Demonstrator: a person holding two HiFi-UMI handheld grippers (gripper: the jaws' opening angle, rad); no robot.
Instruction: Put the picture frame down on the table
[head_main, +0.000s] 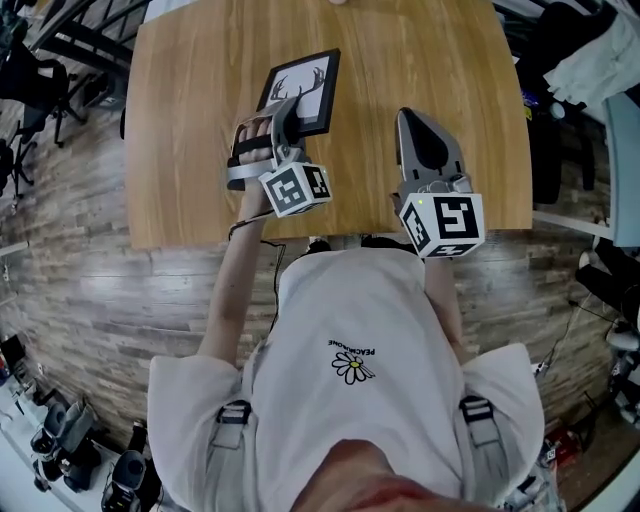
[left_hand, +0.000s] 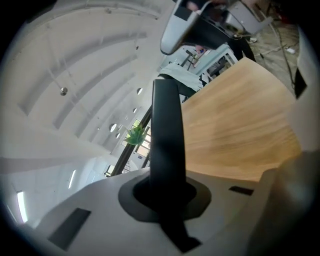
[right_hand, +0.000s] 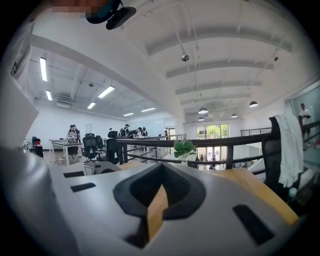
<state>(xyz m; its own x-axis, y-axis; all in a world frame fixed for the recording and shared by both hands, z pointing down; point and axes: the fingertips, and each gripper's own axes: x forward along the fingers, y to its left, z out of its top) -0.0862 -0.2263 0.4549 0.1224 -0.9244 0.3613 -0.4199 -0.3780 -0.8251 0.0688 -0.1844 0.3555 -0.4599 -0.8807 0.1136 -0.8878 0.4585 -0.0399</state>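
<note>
- The left tool (head_main: 288, 108) is clamped tight on the picture frame (head_main: 305, 85), gripping it at its near edge.
- In the head view the tool's pale fingers cover the frame's lower left part. Only the upper part of the antler drawing behind the glass shows.
- In the left gripper view the frame appears only as a dark, edge-on bar rising from between the jaws. Its face and its picture cannot be seen there.
- The frame sits over the left half of the wooden tabletop (head_main: 200, 150). No view shows its underside, so I cannot tell whether it touches the wood or hangs just above it.
- The person's left hand (head_main: 250, 150) is partly hidden behind the tool's body and its marker cube (head_main: 296, 188).
- The right tool (head_main: 410, 125) is over the tabletop's right half, well apart from the frame. Its jaws are brought together with nothing between them.
- In the right gripper view only a thin sliver of wood shows through the slit between the jaws.
- A pale grey shape (left_hand: 176, 31) is cut off at the top edge of the left gripper view. It is too cropped to name with certainty.
- The tabletop's far edge runs out of the head view.
</note>
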